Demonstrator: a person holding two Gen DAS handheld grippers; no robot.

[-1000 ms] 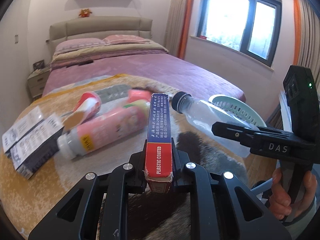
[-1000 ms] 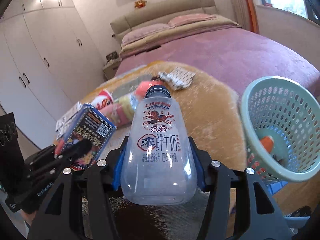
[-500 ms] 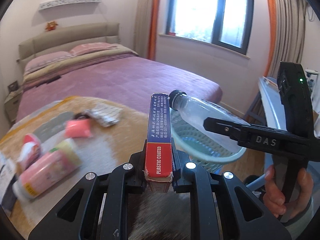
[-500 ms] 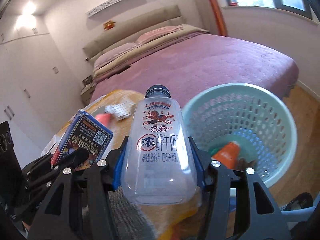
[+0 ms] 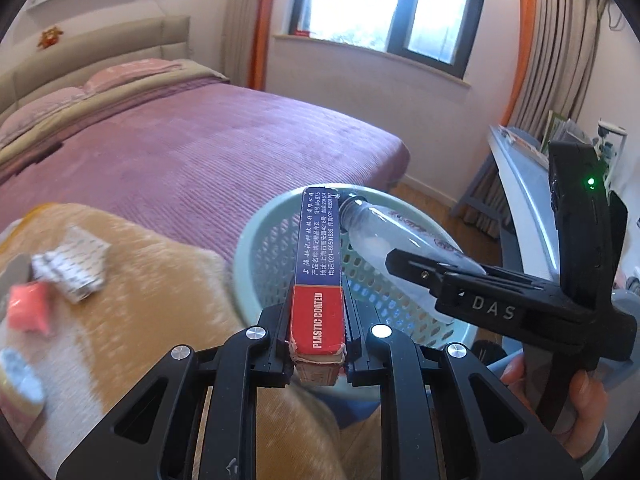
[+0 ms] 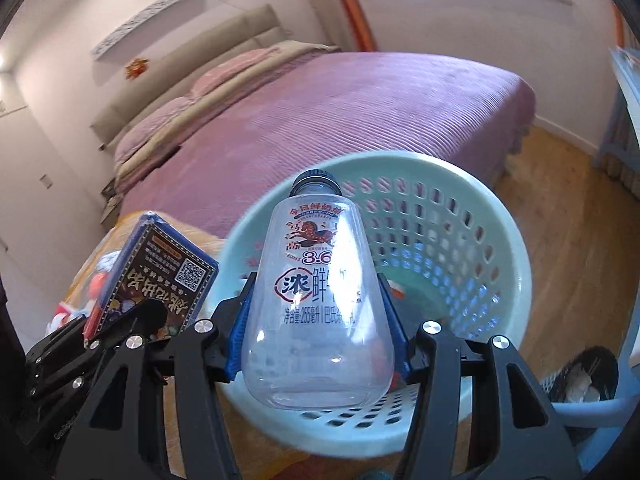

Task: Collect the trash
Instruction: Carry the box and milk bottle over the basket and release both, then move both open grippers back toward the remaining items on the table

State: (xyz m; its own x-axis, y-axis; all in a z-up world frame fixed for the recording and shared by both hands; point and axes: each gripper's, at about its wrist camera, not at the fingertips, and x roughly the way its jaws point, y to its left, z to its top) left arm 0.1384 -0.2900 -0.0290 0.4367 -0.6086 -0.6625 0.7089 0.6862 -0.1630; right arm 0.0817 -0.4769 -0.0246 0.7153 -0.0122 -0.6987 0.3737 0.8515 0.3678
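Left tool: closed on a slim box, gripped at its red lower end; the blue upper end projects forward past the fingers. In the right view the same tool appears at lower left with the box showing its printed face.
Right tool: about half open, its blue pads pressed on both sides of a bottle. In the left view this tool enters from the right, held by a hand.
Bottle: clear plastic, dark cap, looks empty; cap end points away from the tool. In the left view the bottle has its cap just beside the box's far end.
Basket: pale green, perforated wall, round rim. Both held items sit above its opening in the pictures; contents at the bottom mostly hidden behind the bottle. Seen also in the left view.
Table: covered in orange-tan fuzzy cloth, at the left of the basket.
Remaining trash: a crumpled wrapper and a pink item lie on the table, blurred; further items at the left edge too blurred to identify.
Surroundings: bed with purple cover behind the basket; window beyond.
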